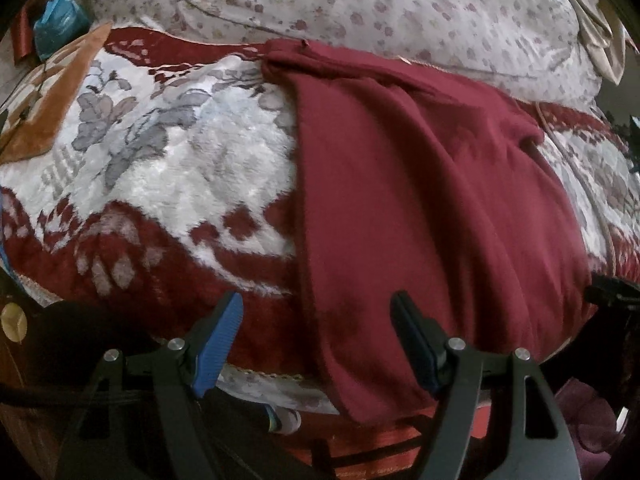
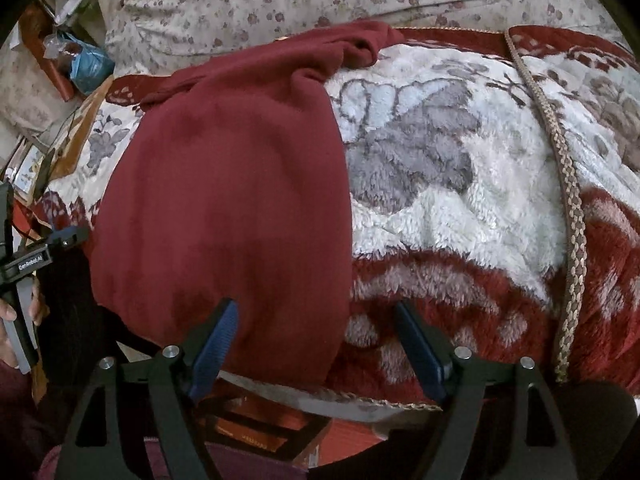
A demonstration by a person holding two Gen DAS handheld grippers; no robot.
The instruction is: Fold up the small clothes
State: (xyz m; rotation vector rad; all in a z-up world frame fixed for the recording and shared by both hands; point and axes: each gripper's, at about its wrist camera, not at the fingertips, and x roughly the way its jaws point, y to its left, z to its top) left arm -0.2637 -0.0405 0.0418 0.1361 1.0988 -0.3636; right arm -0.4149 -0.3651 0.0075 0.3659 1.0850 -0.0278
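Observation:
A dark red garment (image 1: 420, 200) lies flat and lengthwise on a fleece blanket (image 1: 180, 168) with red and grey flowers; its far end is bunched. My left gripper (image 1: 318, 304) hovers open over the garment's near left edge, with the cloth's border between its blue-padded fingers (image 1: 228, 328) and no pad pressing. In the right wrist view the same garment (image 2: 224, 200) fills the left half. My right gripper (image 2: 316, 308) stands open over its near right edge, one finger above cloth, the other above the blanket (image 2: 460, 216). Nothing is held.
A pale floral pillow or sheet (image 1: 360, 4) lies behind the garment. A blue plastic bag (image 2: 90, 66) sits at the far left. Braided trim (image 2: 570, 184) runs down the blanket on the right. The bed's near edge drops to an orange crate (image 2: 256, 428).

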